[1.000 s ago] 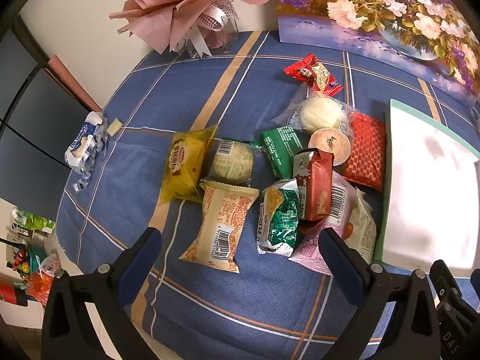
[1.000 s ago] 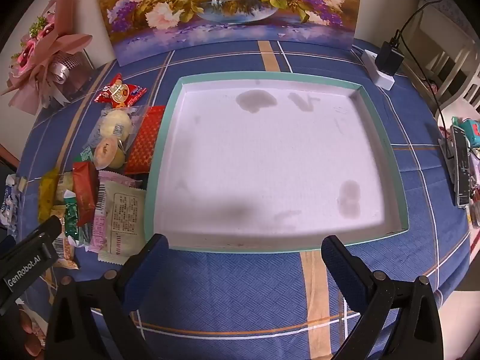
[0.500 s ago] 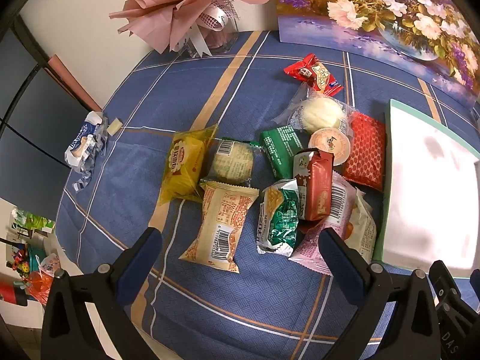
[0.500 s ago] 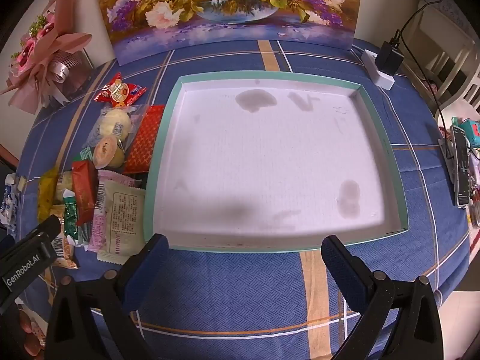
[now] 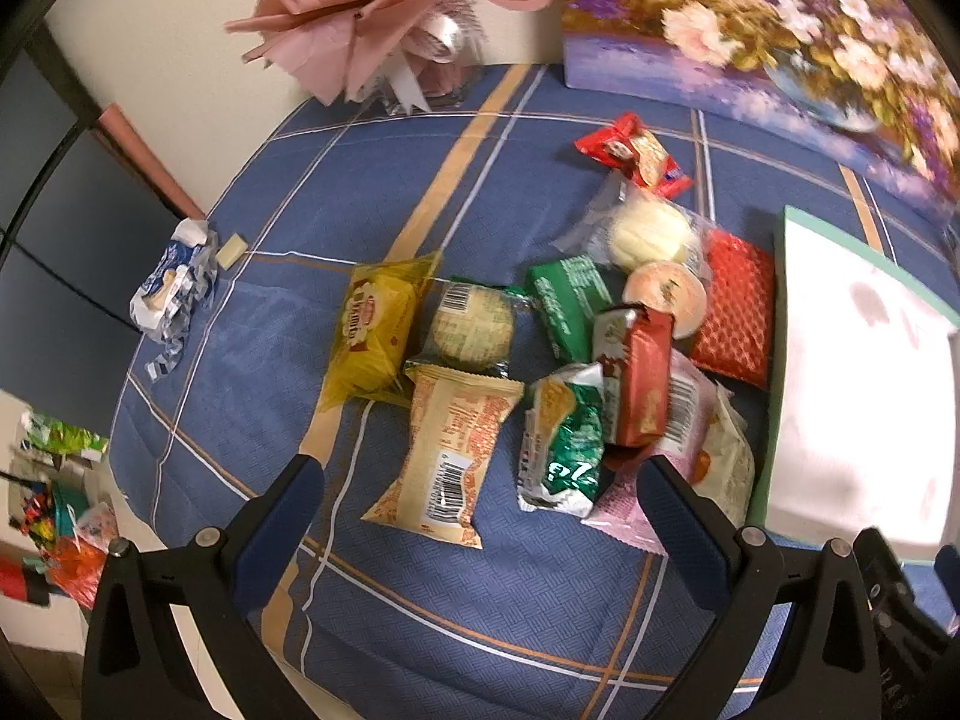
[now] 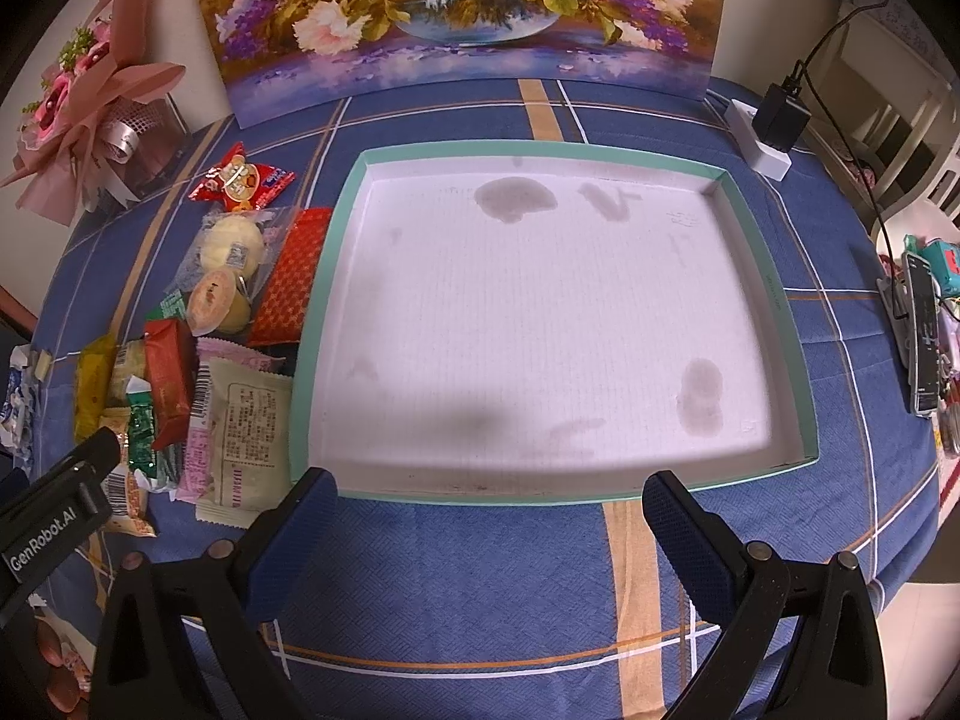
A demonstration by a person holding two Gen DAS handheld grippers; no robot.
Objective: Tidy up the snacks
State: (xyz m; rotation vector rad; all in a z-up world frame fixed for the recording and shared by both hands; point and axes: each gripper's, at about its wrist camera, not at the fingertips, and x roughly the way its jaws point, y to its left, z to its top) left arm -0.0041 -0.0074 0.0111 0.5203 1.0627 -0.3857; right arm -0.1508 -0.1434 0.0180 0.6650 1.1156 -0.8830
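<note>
A heap of wrapped snacks lies on the blue checked tablecloth: a yellow pack [image 5: 372, 330], a beige barcode pack [image 5: 447, 450], a green-and-white pack [image 5: 561, 438], a red-brown pack [image 5: 639, 381] and a red patterned pack [image 5: 735, 312]. My left gripper [image 5: 480, 480] hangs open above the near side of the heap, holding nothing. A shallow white tray with a teal rim [image 6: 774, 300] lies empty to the right of the snacks [image 6: 240, 414]. My right gripper [image 6: 486, 498] is open over the tray's near edge.
A flower painting [image 6: 462, 6] leans at the back. A pink bouquet [image 5: 384, 6] stands back left. A torn blue-white wrapper [image 5: 171, 282] lies near the table's left edge. A charger and power strip [image 6: 768, 126] and a remote [image 6: 921, 348] sit at the right.
The left gripper has moved forward and slightly down toward the snack heap, so the packs look larger. The right gripper has not moved.
</note>
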